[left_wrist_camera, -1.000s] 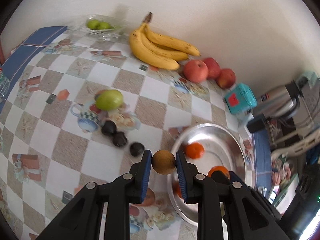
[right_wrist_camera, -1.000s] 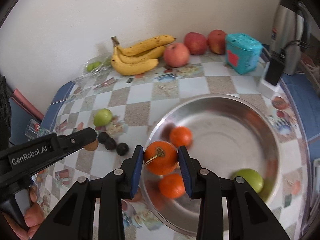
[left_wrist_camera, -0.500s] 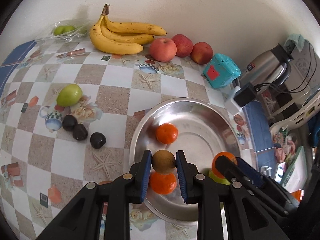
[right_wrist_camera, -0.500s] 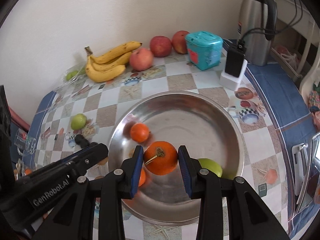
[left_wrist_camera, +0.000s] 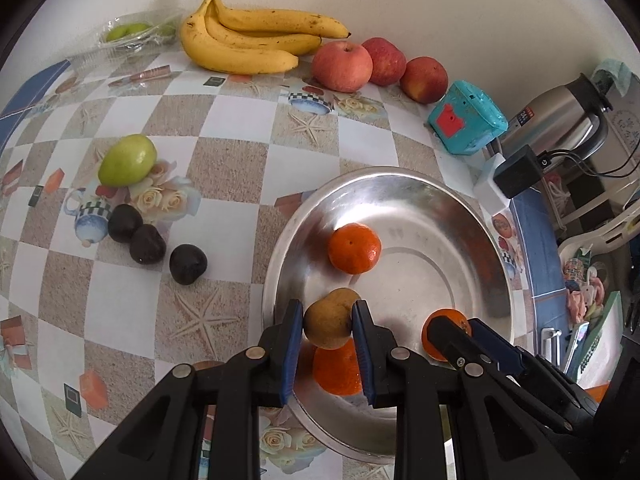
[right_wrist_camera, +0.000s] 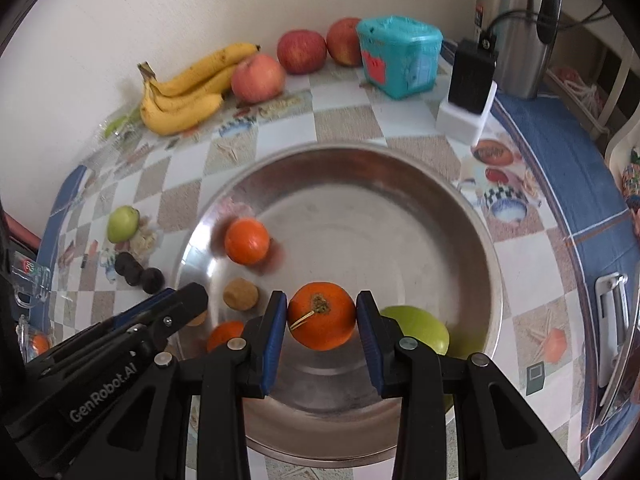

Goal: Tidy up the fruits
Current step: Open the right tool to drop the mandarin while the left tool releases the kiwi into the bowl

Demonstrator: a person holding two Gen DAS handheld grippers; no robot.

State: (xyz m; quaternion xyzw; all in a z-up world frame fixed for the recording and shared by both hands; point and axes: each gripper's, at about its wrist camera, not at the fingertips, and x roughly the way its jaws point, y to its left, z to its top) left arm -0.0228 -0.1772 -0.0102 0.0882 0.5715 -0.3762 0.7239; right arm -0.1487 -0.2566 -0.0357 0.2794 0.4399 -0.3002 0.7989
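Note:
In the left wrist view my left gripper (left_wrist_camera: 327, 328) is shut on a small brown round fruit (left_wrist_camera: 327, 322), low over the near left part of the steel bowl (left_wrist_camera: 400, 172). One orange (left_wrist_camera: 354, 248) lies in the bowl beyond it and another orange (left_wrist_camera: 336, 368) lies right beneath. In the right wrist view my right gripper (right_wrist_camera: 322, 324) is shut on a stemmed orange (right_wrist_camera: 322, 322) above the bowl's (right_wrist_camera: 340, 150) near middle. A green fruit (right_wrist_camera: 416, 326) rests in the bowl just to its right. The brown fruit (right_wrist_camera: 241, 294) shows to its left.
Along the wall lie bananas (left_wrist_camera: 248, 44), three red apples (left_wrist_camera: 342, 66) and a bag of green fruit (left_wrist_camera: 132, 32). A green fruit (left_wrist_camera: 128, 160) and three dark fruits (left_wrist_camera: 148, 244) sit left of the bowl. A teal box (left_wrist_camera: 466, 118), charger (left_wrist_camera: 516, 172) and kettle (left_wrist_camera: 560, 116) stand to the right.
Both grippers have come in over the bowl and sunk lower, each still holding its fruit. The left one came across from the tablecloth left of the bowl.

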